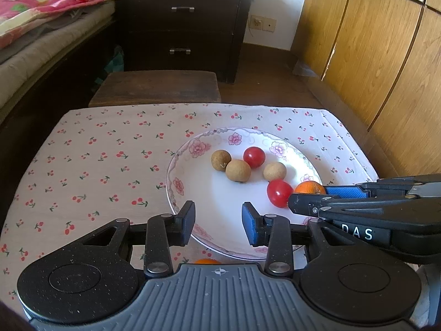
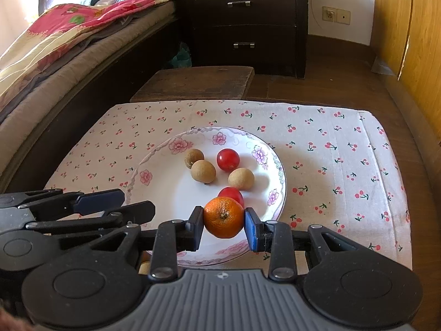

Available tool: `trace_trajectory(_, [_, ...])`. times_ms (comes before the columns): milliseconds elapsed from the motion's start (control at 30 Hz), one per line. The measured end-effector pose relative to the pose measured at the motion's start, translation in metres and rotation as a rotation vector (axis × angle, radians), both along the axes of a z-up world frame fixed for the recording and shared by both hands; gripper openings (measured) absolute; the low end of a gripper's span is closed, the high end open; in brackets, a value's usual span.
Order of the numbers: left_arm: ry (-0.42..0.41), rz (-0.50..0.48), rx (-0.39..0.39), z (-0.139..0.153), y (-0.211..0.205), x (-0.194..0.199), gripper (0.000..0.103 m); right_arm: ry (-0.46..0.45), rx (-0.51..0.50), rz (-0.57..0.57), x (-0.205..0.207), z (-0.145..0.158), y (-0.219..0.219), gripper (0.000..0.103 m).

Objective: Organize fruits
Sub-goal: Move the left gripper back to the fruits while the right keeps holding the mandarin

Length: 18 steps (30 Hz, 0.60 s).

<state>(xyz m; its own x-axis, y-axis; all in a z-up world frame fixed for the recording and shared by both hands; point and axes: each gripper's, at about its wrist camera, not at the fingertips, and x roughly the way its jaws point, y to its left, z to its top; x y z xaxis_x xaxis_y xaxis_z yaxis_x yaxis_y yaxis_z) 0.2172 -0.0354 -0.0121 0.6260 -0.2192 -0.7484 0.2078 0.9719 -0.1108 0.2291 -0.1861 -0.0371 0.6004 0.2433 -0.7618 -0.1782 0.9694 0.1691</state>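
Right gripper (image 2: 223,224) — jaws clenched on the orange (image 2: 223,217) above the plate (image 2: 154,165); left gripper (image 1: 218,222) — jaws released, holding nothing.

The plate (image 2: 278,193) is white with pink flowers (lilac ones too), the cloth (image 2: 344,149) pale with red cherries, the tangerine (image 2: 223,217) orange, the tomatoes (image 2: 228,160) red.

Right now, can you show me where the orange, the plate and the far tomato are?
orange (image 2: 223,217): right wrist view, middle of its peel.
plate (image 2: 162,193): right wrist view, bare white inside.
far tomato (image 1: 254,157): left wrist view, middle of its skin.
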Motion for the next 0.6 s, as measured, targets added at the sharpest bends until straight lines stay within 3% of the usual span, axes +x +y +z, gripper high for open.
trace_trajectory(600, [0.001,0.024,0.027,0.002,0.018,-0.011,0.048,-0.001,-0.015,0.056,-0.015,0.005,0.021,0.034])
